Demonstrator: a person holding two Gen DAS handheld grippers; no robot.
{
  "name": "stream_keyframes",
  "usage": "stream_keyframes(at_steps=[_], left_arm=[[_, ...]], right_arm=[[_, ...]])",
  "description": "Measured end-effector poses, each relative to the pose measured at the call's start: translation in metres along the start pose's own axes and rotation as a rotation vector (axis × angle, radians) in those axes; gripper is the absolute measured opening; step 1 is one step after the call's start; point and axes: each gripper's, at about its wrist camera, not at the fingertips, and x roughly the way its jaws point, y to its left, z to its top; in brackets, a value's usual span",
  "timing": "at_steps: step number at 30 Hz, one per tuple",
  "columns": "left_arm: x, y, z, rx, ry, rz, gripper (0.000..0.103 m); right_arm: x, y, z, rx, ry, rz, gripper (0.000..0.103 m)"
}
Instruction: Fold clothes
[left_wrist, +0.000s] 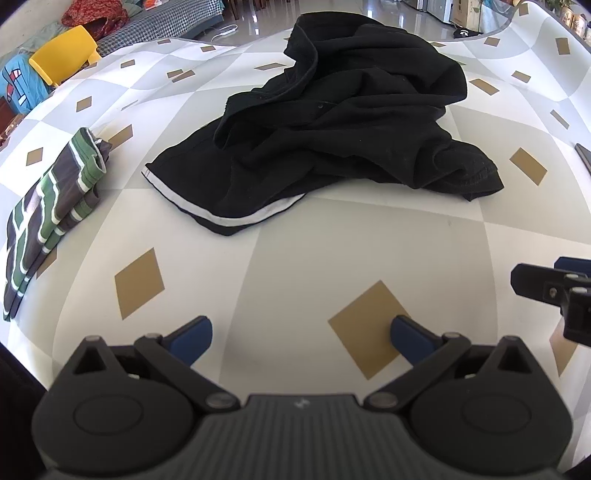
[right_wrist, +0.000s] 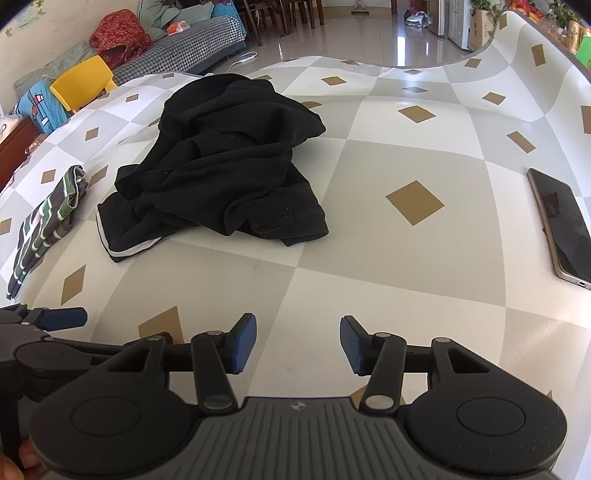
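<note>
— Lying crumpled mid-table: black garment (left_wrist: 332, 122), white stripe on its near hem. Striped folded cloth (left_wrist: 55, 206) left of it, apart.
— My grippers?
— Left gripper (left_wrist: 301, 341) and right gripper (right_wrist: 298, 343) both gape, nothing between, near edge. Phone (right_wrist: 561, 225) far right.

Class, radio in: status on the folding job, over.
Left gripper open, right gripper open, both empty. Black garment crumpled, untouched. Striped garment folded aside. Phone clear of work.
</note>
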Motion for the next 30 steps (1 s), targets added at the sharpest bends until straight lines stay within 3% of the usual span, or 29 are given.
stream_keyframes(at_steps=[13,30], left_arm=[[0.000,-0.008,-0.001,0.019,-0.008,-0.013,0.103],[0.009,-0.010,0.011,-0.027,0.013,-0.063,0.103]], right_arm=[[0.003,-0.005,0.000,0.023,0.004,0.005,0.049],[0.021,-0.013,0.011,0.038,0.026,-0.009,0.049]])
